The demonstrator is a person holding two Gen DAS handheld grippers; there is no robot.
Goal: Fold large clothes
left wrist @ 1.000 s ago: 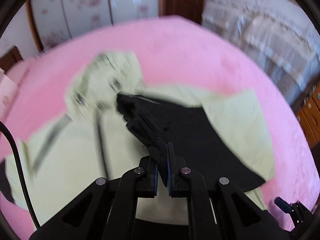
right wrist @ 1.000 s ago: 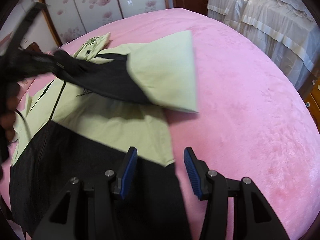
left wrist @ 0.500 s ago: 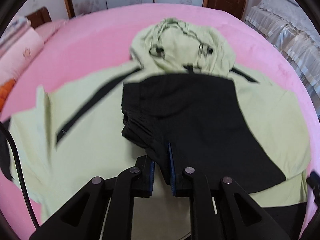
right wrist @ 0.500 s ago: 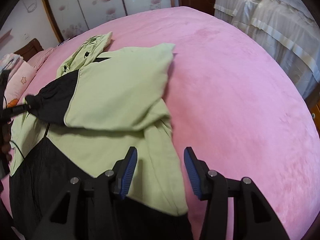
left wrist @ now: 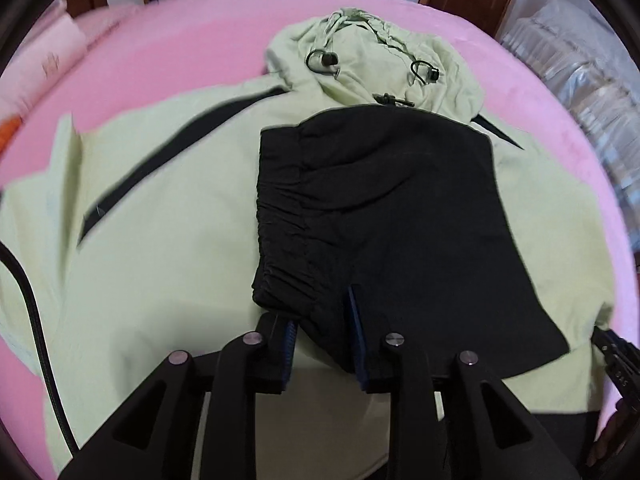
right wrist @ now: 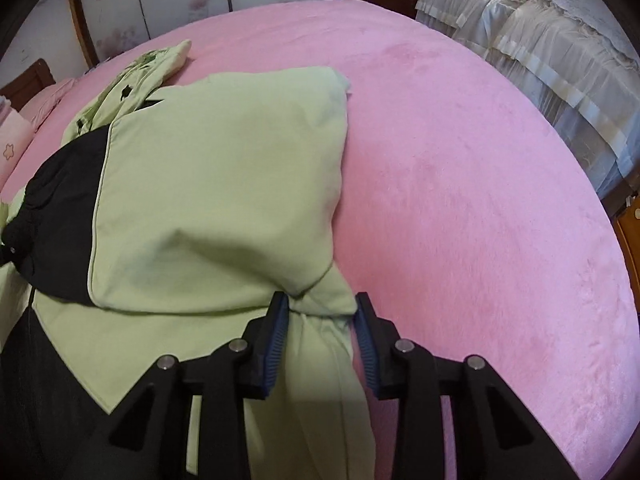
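Observation:
A light green hooded jacket (left wrist: 160, 220) with black panels lies spread on a pink bed. Its right sleeve is folded across the chest, and the sleeve's black end (left wrist: 392, 208) with a gathered cuff lies on top. My left gripper (left wrist: 320, 336) has its jaws parted, with the black cuff loose between them. In the right wrist view the folded green sleeve (right wrist: 224, 184) fills the left. My right gripper (right wrist: 320, 320) is open with a bunched green fold of the jacket's edge between its fingers. The hood (left wrist: 372, 64) lies at the far end.
The pink bedspread (right wrist: 460, 180) stretches to the right. A second bed with a cream cover (right wrist: 560, 48) stands beyond it. Pillows (left wrist: 52, 68) lie at the far left. A cable (left wrist: 36, 320) hangs at the left edge.
My left gripper carried the black cuff across the jacket, laid it on the chest, and its jaws have parted. My right gripper moved forward onto the jacket's edge fold.

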